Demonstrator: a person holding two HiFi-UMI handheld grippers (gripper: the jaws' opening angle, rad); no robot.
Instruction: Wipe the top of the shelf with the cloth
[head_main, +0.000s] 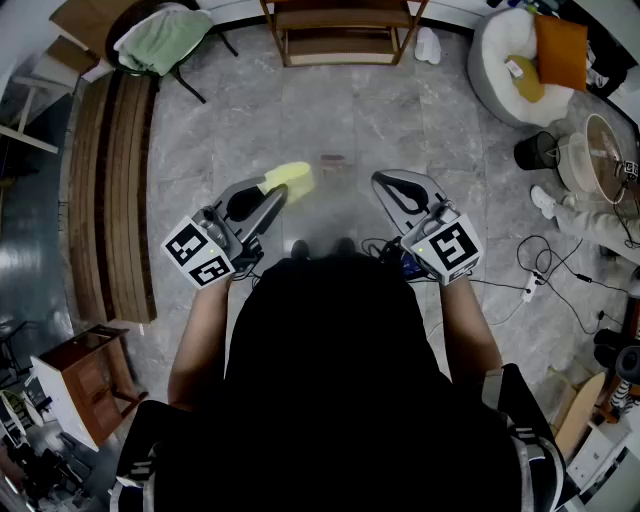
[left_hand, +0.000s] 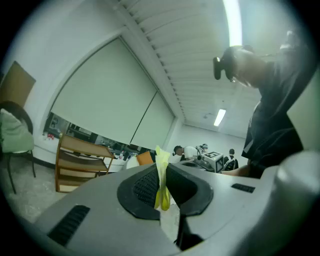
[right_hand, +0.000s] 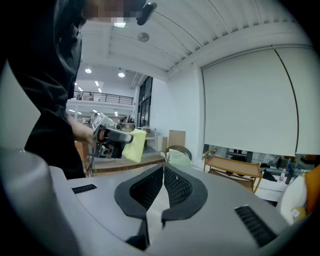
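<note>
Yellow cloth, grey floor
The cloth is bright yellow. The left gripper and right gripper are grey and black, with black-and-white square marks. The floor has pale streaks. The shelf is brown.

No legible text, brand, number or sign appears in any view. The cube on my left gripper and its counterpart on my right gripper carry black-and-white square markers only. These are block patterns, with no letters or digits. In the head view, a small tag lies on the white cushion at the upper right, and its print is too small to read.
</note>
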